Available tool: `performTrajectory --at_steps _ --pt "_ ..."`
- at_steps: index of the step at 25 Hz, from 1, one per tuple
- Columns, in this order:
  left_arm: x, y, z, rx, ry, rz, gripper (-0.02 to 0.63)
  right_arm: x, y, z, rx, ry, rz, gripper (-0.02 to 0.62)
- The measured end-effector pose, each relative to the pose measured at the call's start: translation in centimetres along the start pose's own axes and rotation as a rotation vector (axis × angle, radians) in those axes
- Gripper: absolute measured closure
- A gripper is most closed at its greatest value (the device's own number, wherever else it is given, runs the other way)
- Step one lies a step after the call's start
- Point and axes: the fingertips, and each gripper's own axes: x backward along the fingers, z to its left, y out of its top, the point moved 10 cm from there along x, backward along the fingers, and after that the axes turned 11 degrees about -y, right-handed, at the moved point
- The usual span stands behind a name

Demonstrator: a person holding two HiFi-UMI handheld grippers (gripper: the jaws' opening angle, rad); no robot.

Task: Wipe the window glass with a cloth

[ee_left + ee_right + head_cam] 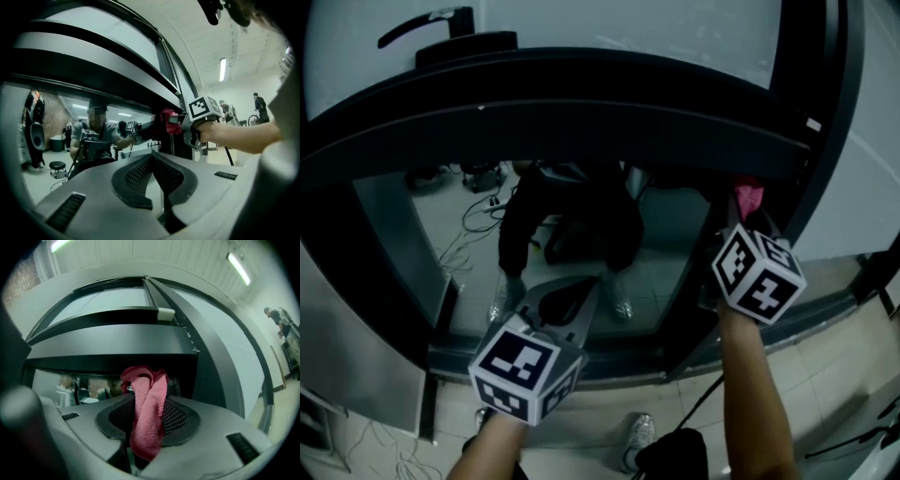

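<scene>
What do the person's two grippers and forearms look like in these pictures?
Both the left gripper and the right gripper have grey bodies with dark mesh-textured pads. Each carries a white cube with black square markers. The forearms show no sleeves.

Floor (834,375): pale square tiles, seen in the head view below the dark window frame (609,361). One light shoe (639,433) is planted on the tiles, with a dark bulky object (675,455) just beside it, identity unclear. A thin black cable (705,401) crosses the tiles toward that object. Pale wires (356,441) loop at lower left. The window glass (441,225) mirrors more floor with tangled cables.
</scene>
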Motion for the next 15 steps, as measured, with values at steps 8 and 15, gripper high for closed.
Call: performTrajectory --at_steps 8,15 --pt "5.4 -0.7 3.3 0.018 0.102 -0.005 0.601 3.0 -0.5 8.6 0.125 0.207 -0.059 0.465" --pt "11.7 -1.5 5.9 0.044 0.217 -0.016 0.601 6.0 -0.6 16.9 0.181 0.348 -0.074 0.468"
